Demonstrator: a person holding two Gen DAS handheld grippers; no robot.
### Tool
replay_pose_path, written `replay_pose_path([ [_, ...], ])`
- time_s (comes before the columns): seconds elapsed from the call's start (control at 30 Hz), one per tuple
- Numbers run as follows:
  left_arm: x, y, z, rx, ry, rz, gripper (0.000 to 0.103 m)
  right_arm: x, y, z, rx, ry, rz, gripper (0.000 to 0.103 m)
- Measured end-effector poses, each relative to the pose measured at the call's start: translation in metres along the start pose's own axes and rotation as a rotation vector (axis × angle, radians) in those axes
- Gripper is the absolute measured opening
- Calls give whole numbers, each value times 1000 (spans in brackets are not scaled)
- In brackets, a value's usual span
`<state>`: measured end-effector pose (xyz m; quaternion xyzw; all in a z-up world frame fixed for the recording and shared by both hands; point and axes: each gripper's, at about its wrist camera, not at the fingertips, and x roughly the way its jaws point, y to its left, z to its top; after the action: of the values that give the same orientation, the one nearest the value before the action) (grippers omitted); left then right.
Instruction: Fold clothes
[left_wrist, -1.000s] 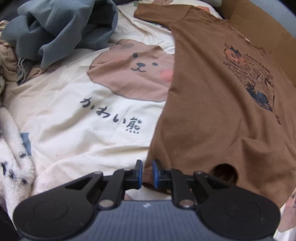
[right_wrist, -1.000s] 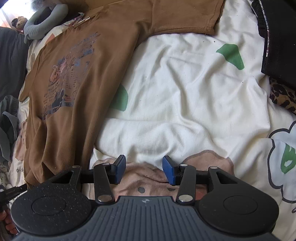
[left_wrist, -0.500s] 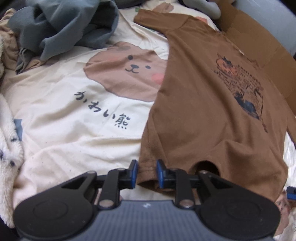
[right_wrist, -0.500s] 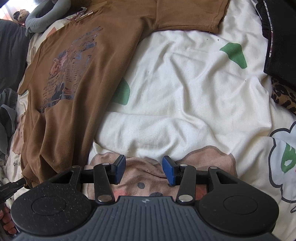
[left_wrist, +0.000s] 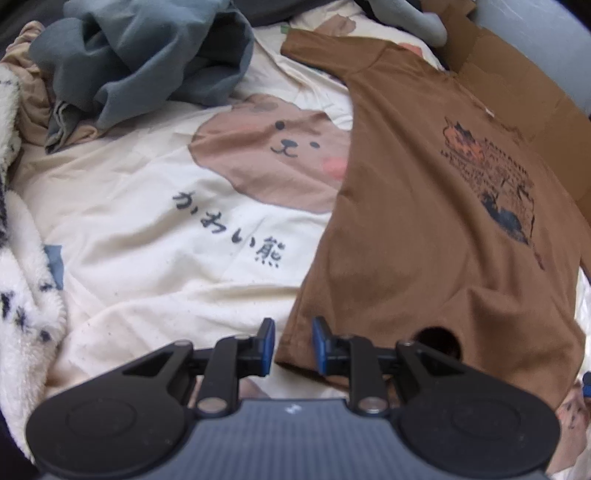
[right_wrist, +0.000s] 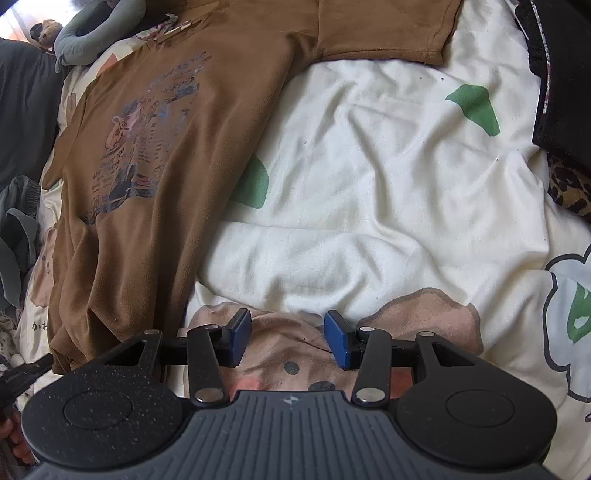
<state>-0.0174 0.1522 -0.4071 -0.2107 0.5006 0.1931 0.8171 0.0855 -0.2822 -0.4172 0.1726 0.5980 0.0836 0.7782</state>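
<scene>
Left gripper (left_wrist: 293, 341) hovered at the near left corner of the brown T-shirt (left_wrist: 436, 221), its blue pads a narrow gap apart and straddling the corner of the hem; its jaws had just been opening a little, and the cloth between them looked loose rather than pinched, since a sliver of gap showed on either side. The shirt lay spread flat, print upward, on the cream bedsheet (left_wrist: 147, 240), stretching away from that gripper toward the far right, with one short sleeve reaching toward the far side of the bed. A round dark hole (left_wrist: 437, 341) showed in the fabric near the hem, just to the right of the pads. To the shirt's left the sheet's printed bear face (left_wrist: 280, 155) sat partly under the shirt's edge, and a grey-blue garment (left_wrist: 147, 55) lay heaped at the far left. Right gripper (right_wrist: 288, 341) stood with its jaws spread wide and nothing between them, above another bear print on the sheet; from its view the shirt (right_wrist: 166, 147) lay to the left, its side edge near the left pad but not touching it. A black garment (right_wrist: 561, 74) sat at the far right edge.
</scene>
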Motion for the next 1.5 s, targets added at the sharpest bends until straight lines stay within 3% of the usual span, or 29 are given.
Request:
replay_pose_path([
  [0.23, 5, -9, -8, 75, 15, 23, 23, 2, -5, 5, 26, -1, 7, 51],
  [0.37, 13, -3, -7, 54, 37, 30, 22, 7, -4, 8, 33, 0, 16, 51],
  [0.47, 14, -1, -5, 49, 45, 37, 11, 11, -3, 13, 46, -4, 29, 51],
  [0.53, 8, 1, -2, 57, 37, 52, 7, 16, -1, 16, 49, -8, 35, 51],
  [0.9, -15, 27, 34, 31, -34, 150, 5, 24, -1, 36, 109, -34, 76, 51],
  [1.07, -17, 42, 47, 14, -58, 194, 5, 33, 12, 54, 71, -60, 30, 51],
  [1.2, -18, 49, 55, -13, -78, 204, 5, 41, 28, 66, -48, -83, -44, 51],
  [1.5, -1, 49, 54, -31, -62, 208, 5, 38, 43, 83, -66, -147, 59, 51],
])
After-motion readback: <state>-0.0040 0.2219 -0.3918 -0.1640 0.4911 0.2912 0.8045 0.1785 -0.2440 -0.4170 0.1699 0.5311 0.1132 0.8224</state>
